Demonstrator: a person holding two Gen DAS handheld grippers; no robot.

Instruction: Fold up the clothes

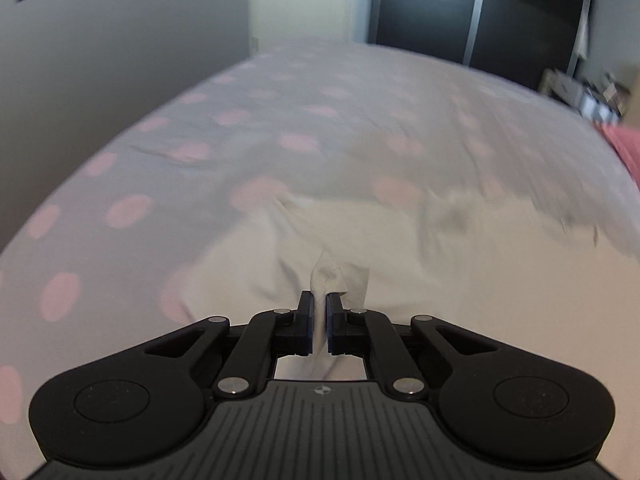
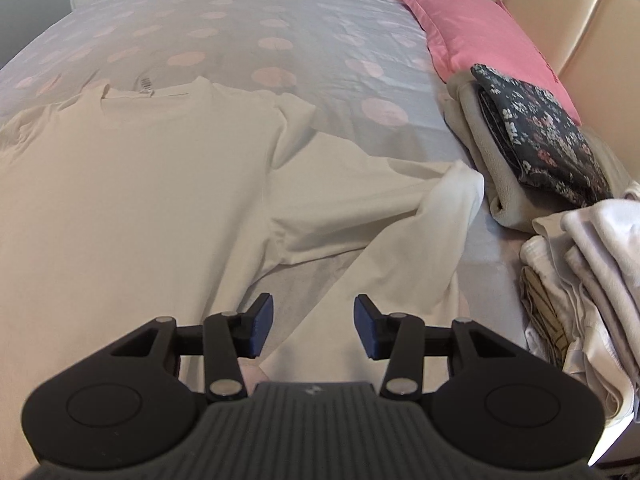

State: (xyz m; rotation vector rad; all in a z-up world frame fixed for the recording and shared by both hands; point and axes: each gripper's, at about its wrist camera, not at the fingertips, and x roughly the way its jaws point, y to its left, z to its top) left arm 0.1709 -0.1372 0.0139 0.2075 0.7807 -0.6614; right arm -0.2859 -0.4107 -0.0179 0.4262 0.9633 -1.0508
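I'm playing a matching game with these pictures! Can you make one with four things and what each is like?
Things:
1. left gripper
2. right gripper
3. pillow
4. flowery folded cloth

What it is like:
A. pink, by the headboard
B. open, over the cream shirt
C. dark, on top of a pale folded pile
D. shut on a bit of cream cloth

Pairs: 1-D, 2-B, 3-A, 4-C
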